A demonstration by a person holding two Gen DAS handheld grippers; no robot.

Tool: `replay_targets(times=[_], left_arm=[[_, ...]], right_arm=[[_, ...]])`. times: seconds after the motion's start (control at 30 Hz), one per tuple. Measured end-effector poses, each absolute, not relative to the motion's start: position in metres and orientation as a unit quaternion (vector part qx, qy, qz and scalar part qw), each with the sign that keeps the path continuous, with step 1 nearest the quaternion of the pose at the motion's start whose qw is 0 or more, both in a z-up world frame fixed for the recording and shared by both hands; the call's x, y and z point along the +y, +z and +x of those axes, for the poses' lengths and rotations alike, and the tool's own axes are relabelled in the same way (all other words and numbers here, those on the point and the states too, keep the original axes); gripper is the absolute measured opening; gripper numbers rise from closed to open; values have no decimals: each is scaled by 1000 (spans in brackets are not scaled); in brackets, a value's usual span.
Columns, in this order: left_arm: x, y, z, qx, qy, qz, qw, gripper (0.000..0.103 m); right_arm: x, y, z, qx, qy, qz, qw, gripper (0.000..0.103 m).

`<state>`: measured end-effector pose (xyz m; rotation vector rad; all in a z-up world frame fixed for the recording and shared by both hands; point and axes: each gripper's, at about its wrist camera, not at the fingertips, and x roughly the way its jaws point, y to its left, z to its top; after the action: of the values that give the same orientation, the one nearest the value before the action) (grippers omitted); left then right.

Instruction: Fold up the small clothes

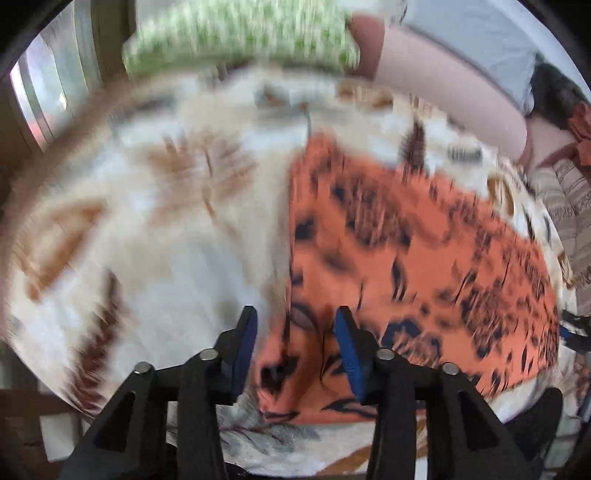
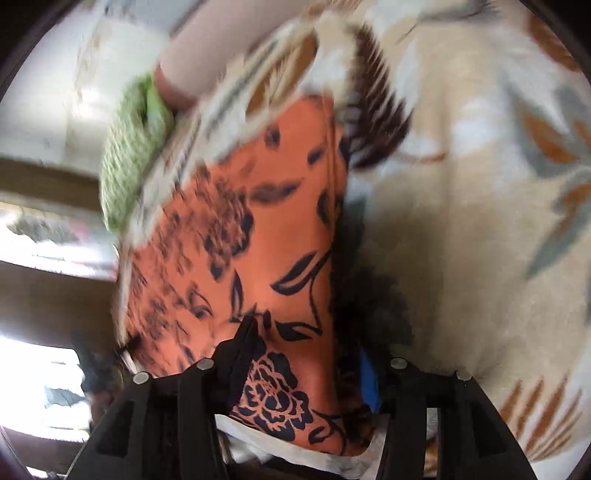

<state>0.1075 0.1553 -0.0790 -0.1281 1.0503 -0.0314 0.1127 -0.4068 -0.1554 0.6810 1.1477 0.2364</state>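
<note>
An orange cloth with a black flower print [image 1: 406,266] lies flat on a cream bedspread with leaf patterns [image 1: 166,221]. My left gripper [image 1: 295,347] is open, its blue-padded fingers [image 1: 347,347] standing apart over the cloth's near left corner. In the right wrist view the same orange cloth [image 2: 258,240] stretches away from my right gripper [image 2: 306,354], which is open with the cloth's near edge between its fingers [image 2: 369,380]. Both views are blurred by motion.
A green knitted cushion [image 1: 240,33] lies at the far edge of the bed and shows in the right wrist view [image 2: 125,155]. A pink bolster [image 1: 443,74] lies at the far right. A window [image 1: 40,92] is on the left.
</note>
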Motion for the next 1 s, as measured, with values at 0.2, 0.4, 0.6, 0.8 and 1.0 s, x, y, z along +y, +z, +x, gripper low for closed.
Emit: replay_targets(times=[0.2, 0.4, 0.6, 0.8, 1.0], left_arm=[[109, -36, 99, 423, -85, -26, 902, 69], [72, -127, 112, 537, -66, 27, 841, 69], [63, -91, 99, 476, -85, 32, 875, 74], [82, -124, 126, 504, -54, 15, 862, 79], [92, -91, 130, 464, -49, -22, 884, 80]], right_arm=[[-404, -111, 123, 460, 165, 346, 801, 72], [-378, -186, 163, 531, 164, 384, 737, 73], [-380, -143, 166, 473, 209, 390, 762, 76], [-407, -188, 227, 490, 156, 424, 746, 76], [-396, -157, 238, 470, 196, 406, 759, 78]])
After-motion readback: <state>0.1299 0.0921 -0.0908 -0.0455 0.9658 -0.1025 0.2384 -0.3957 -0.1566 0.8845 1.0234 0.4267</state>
